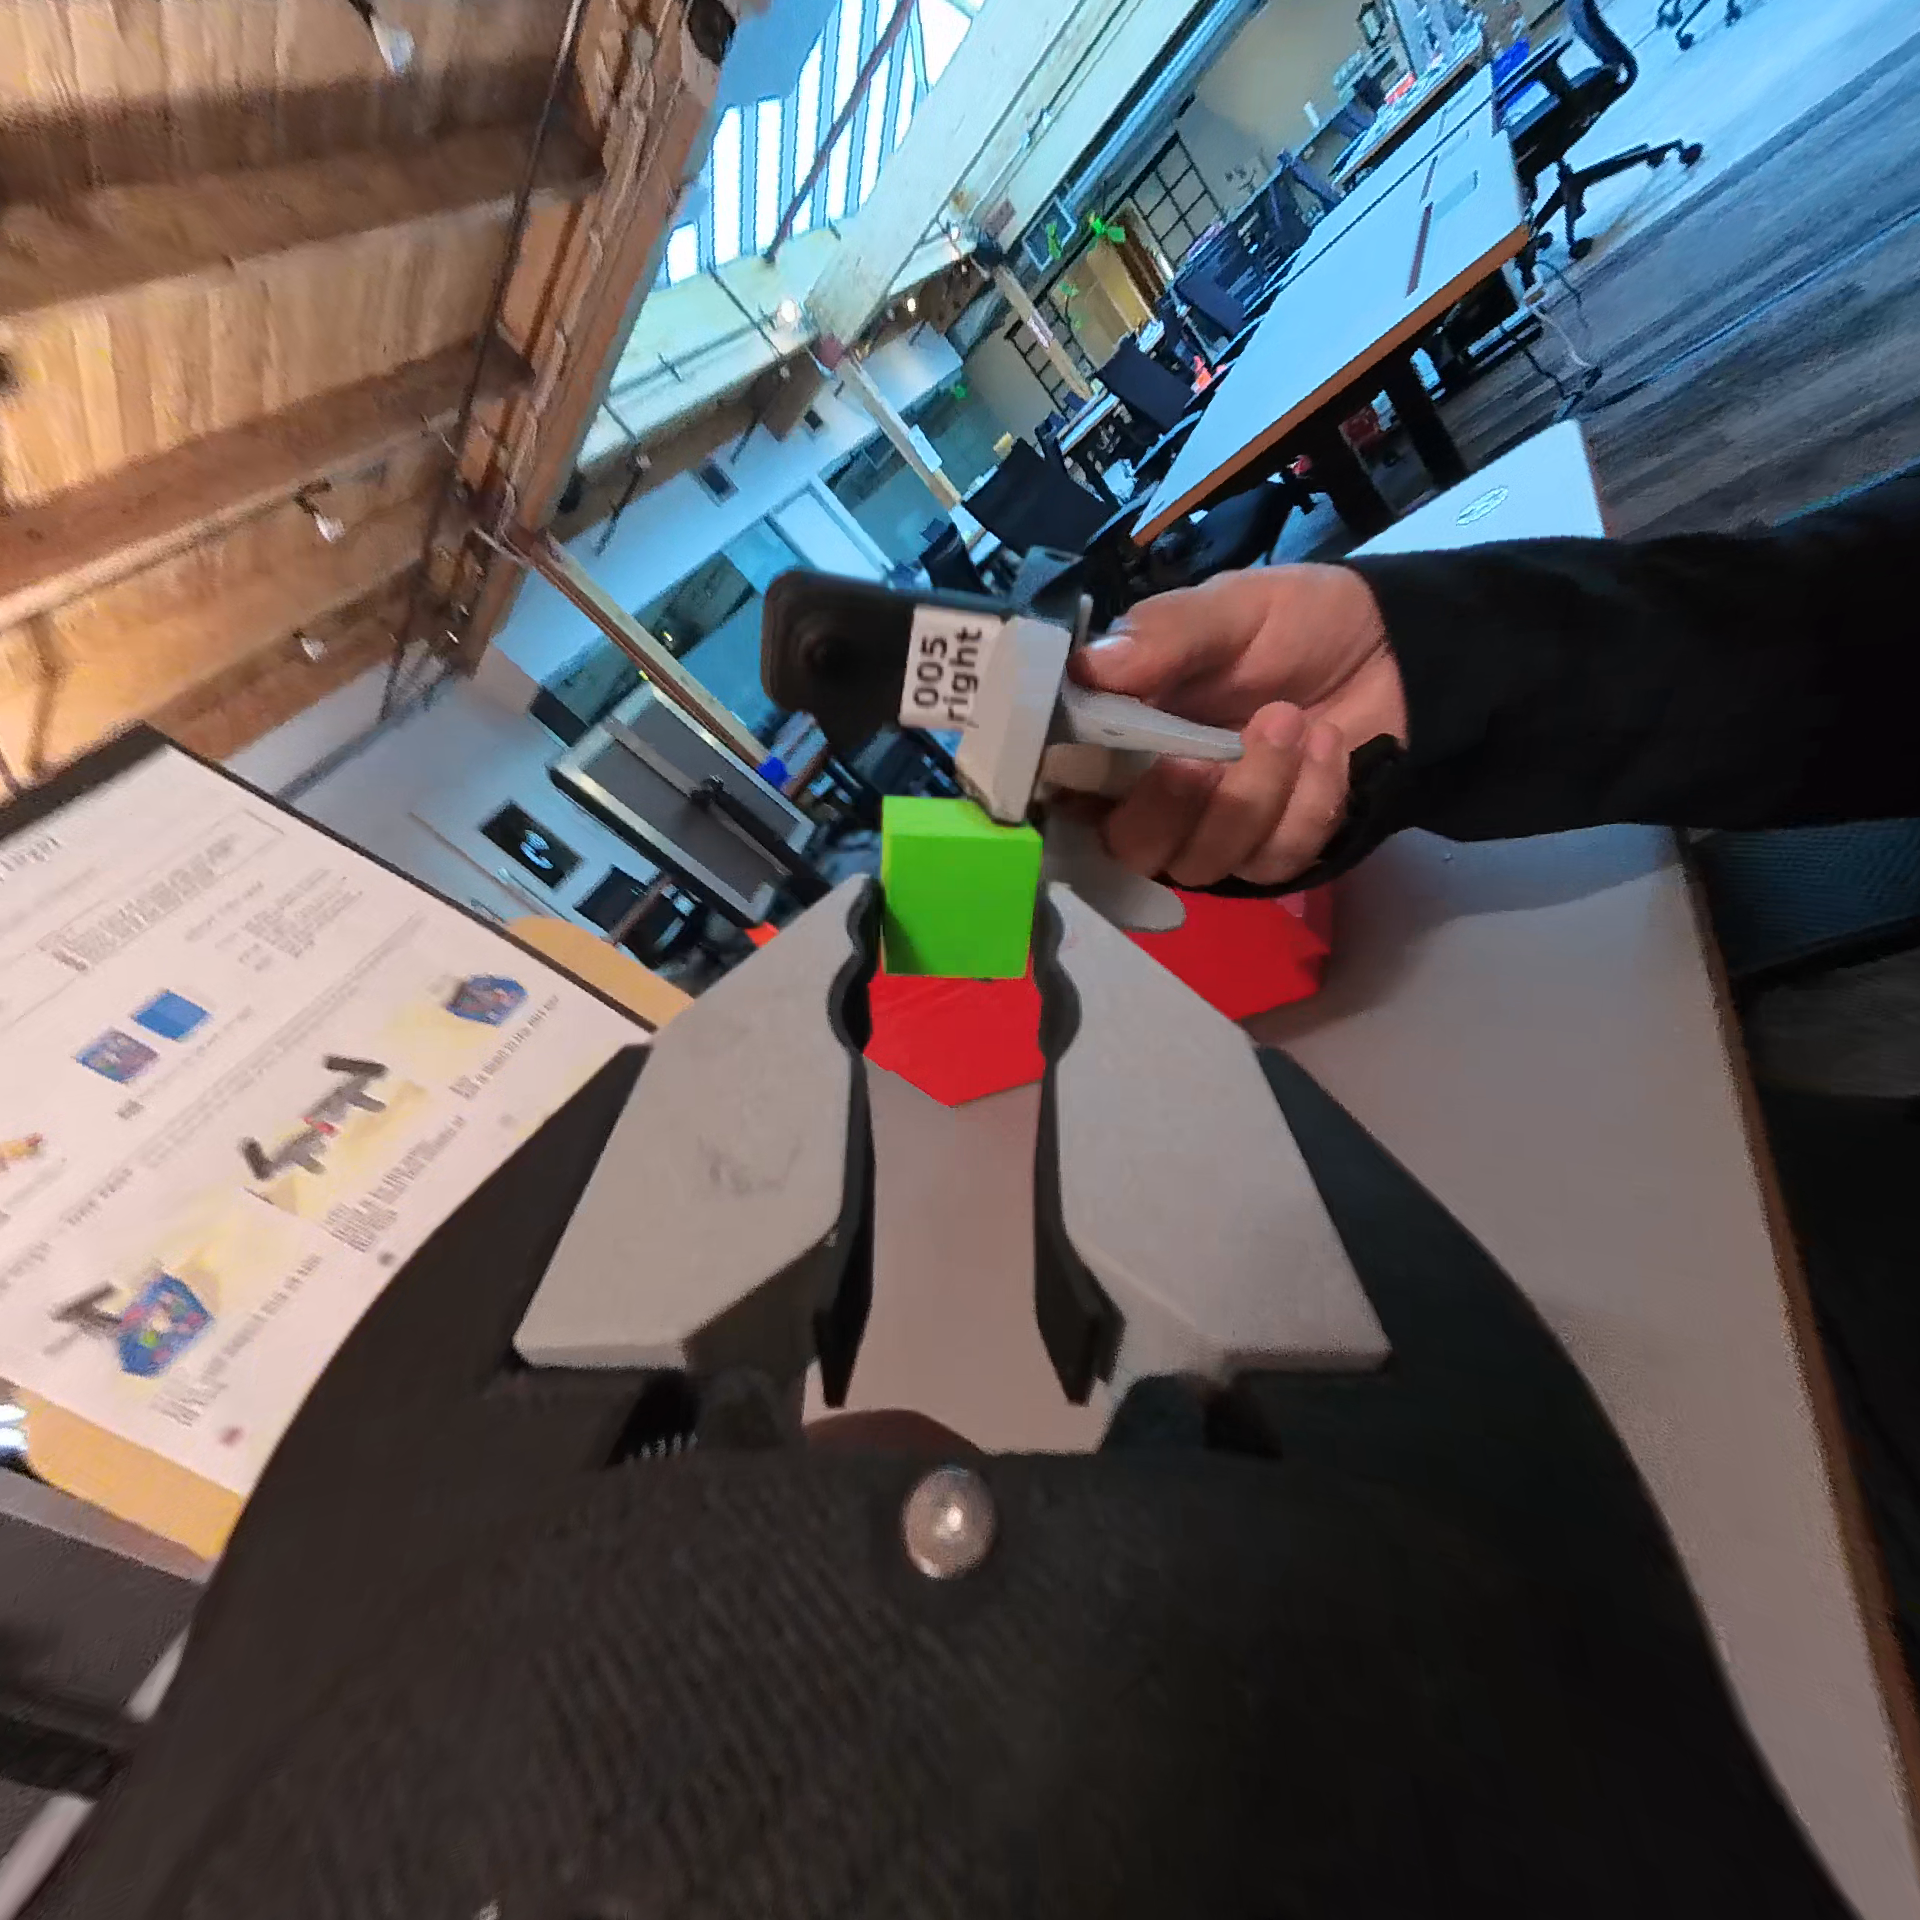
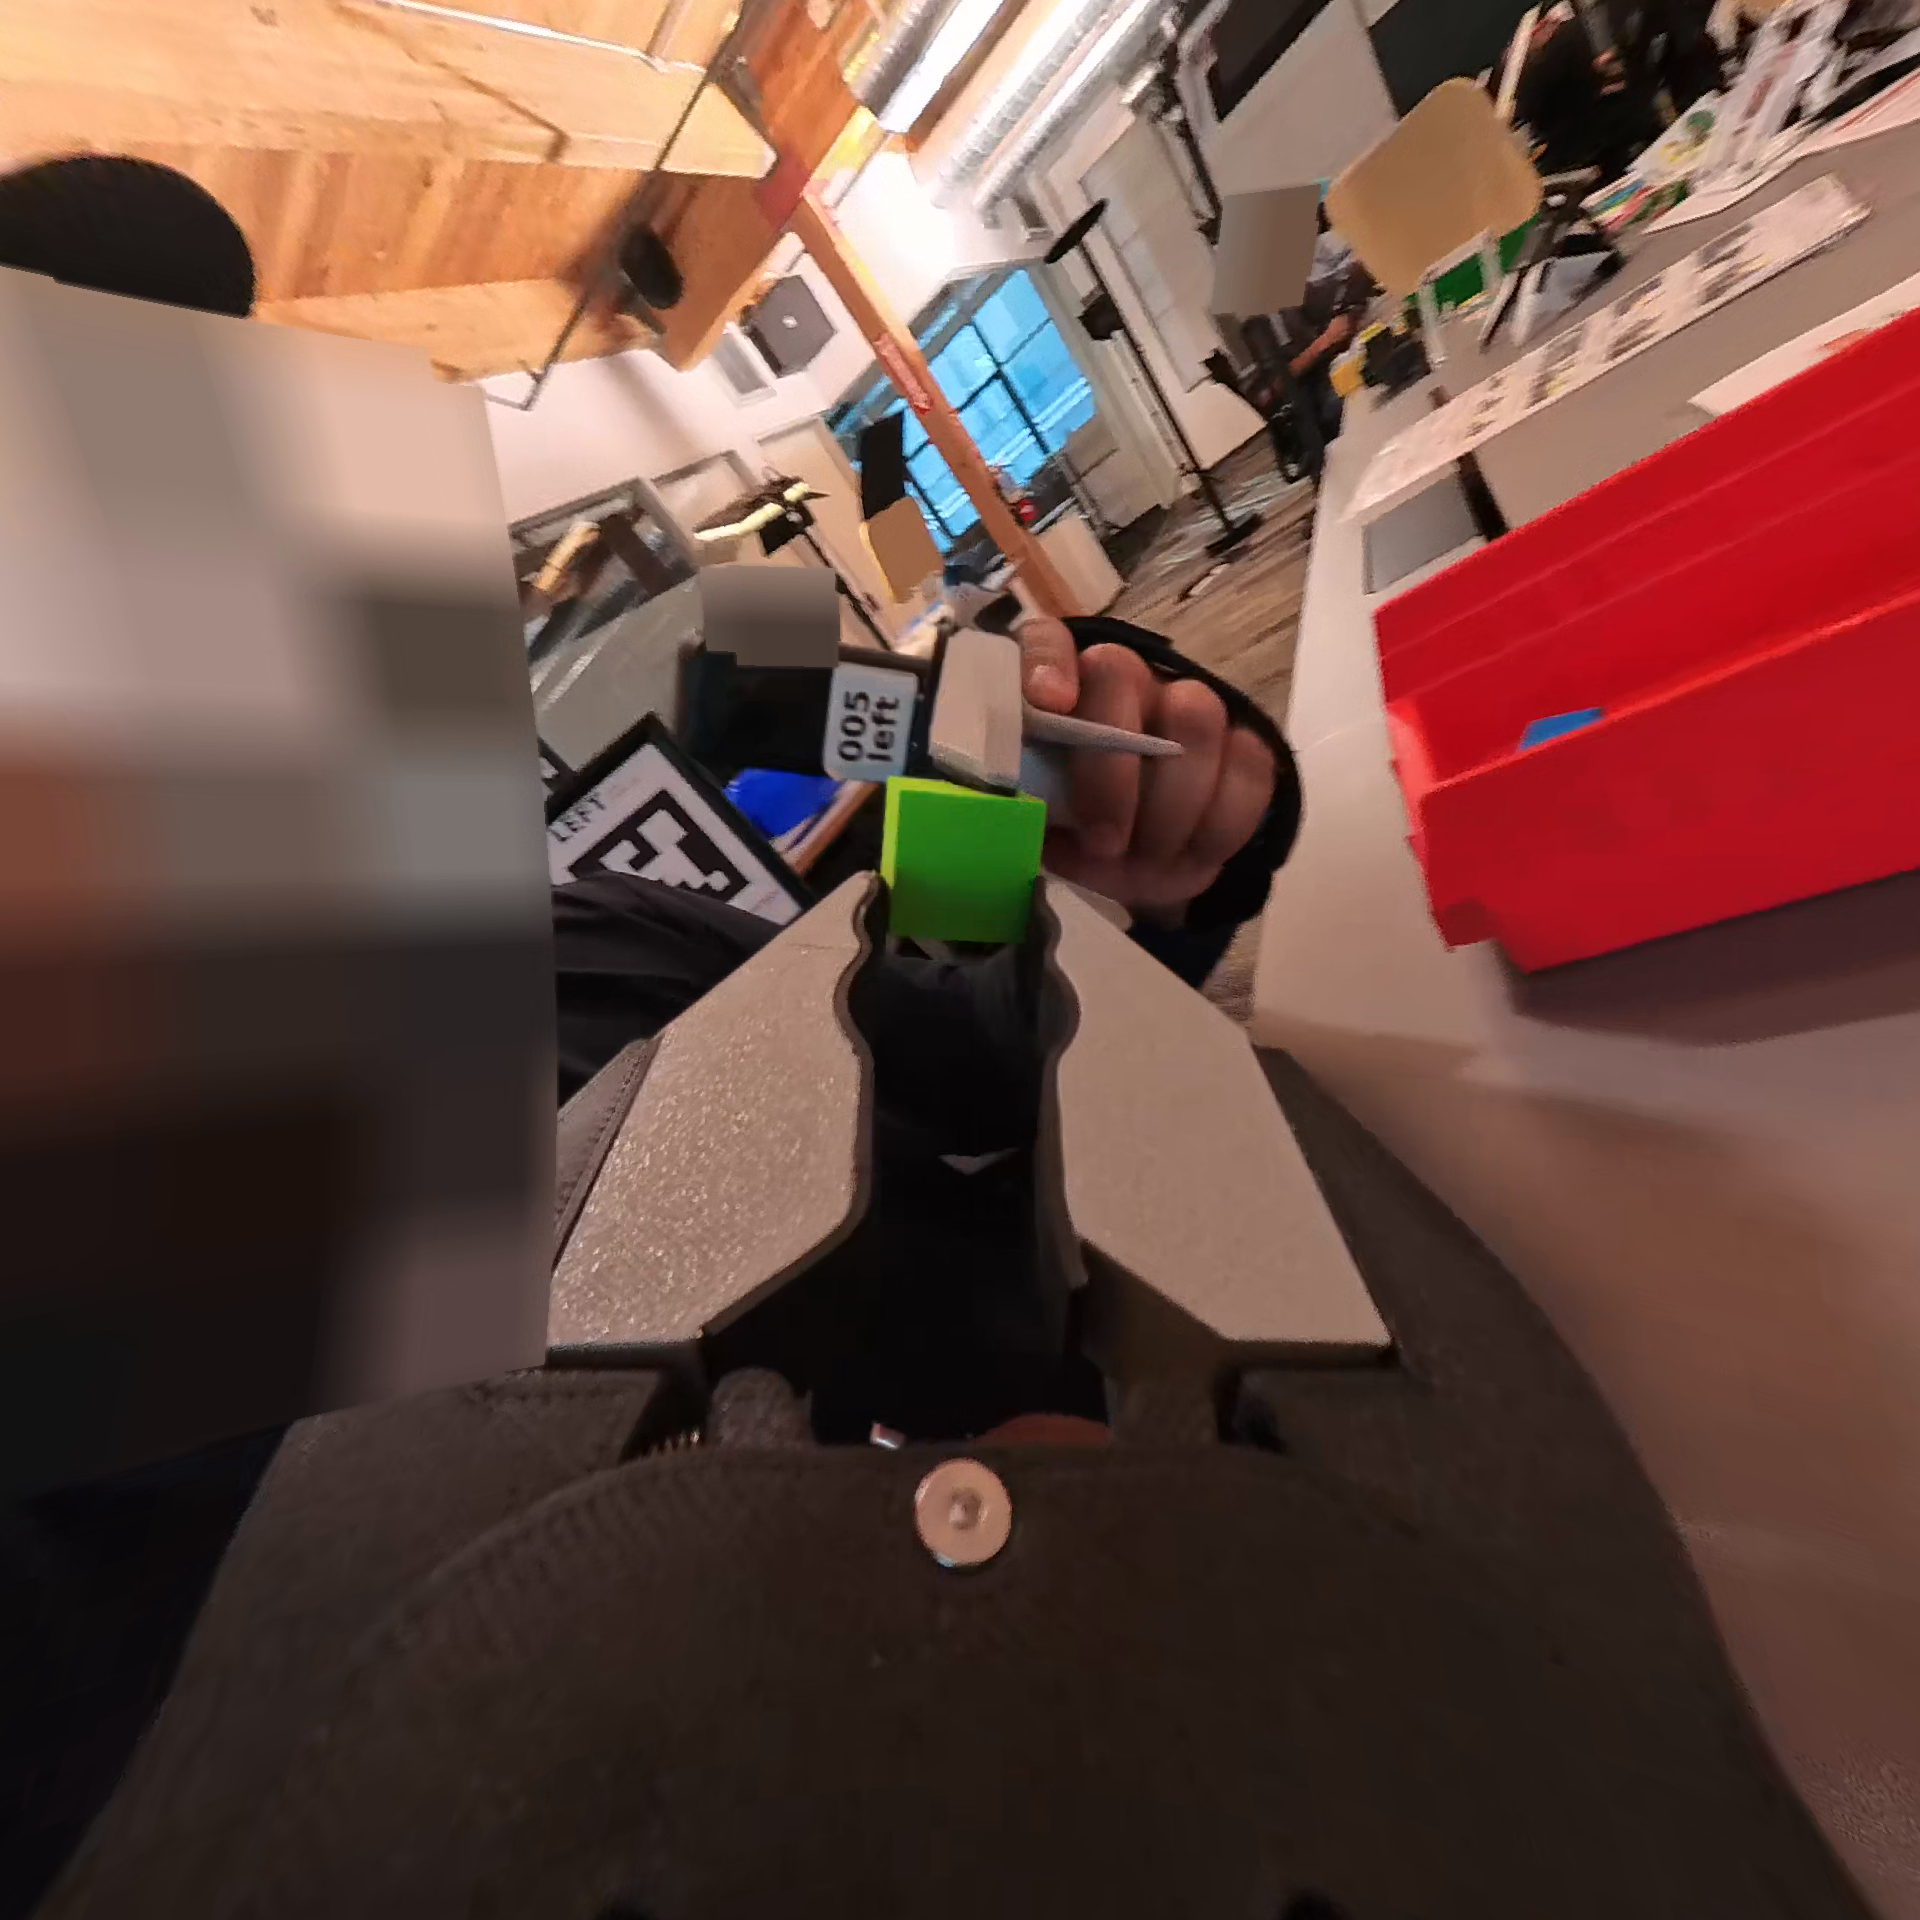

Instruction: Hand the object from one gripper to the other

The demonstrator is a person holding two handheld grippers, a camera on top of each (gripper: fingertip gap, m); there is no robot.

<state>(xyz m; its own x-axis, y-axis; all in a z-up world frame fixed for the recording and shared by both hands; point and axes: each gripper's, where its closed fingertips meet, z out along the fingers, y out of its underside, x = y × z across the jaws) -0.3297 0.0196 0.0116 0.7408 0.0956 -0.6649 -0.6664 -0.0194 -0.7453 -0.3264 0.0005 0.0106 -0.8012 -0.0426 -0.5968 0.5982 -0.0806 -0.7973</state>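
A bright green cube [image 1: 961, 899] is in the air between both grippers. In the left wrist view my left gripper [image 1: 956, 920] has a pad against each side of it. My right gripper [image 1: 1044, 857], held by a hand, comes in from the upper right, with one finger [image 1: 1003, 769] on the cube's top corner. In the right wrist view the same cube [image 2: 961, 868] sits between the pads of my right gripper [image 2: 961, 920], which touch both sides. My left gripper [image 2: 1049, 842] comes in from above, with a finger [image 2: 977, 727] on the cube's top.
A red bin [image 1: 966, 1039] stands on the grey table [image 1: 1455, 1091] just beyond the cube. It also shows at the right in the right wrist view [image 2: 1662, 810], with a blue piece [image 2: 1558, 727] inside. A printed sheet [image 1: 208, 1091] lies at the left.
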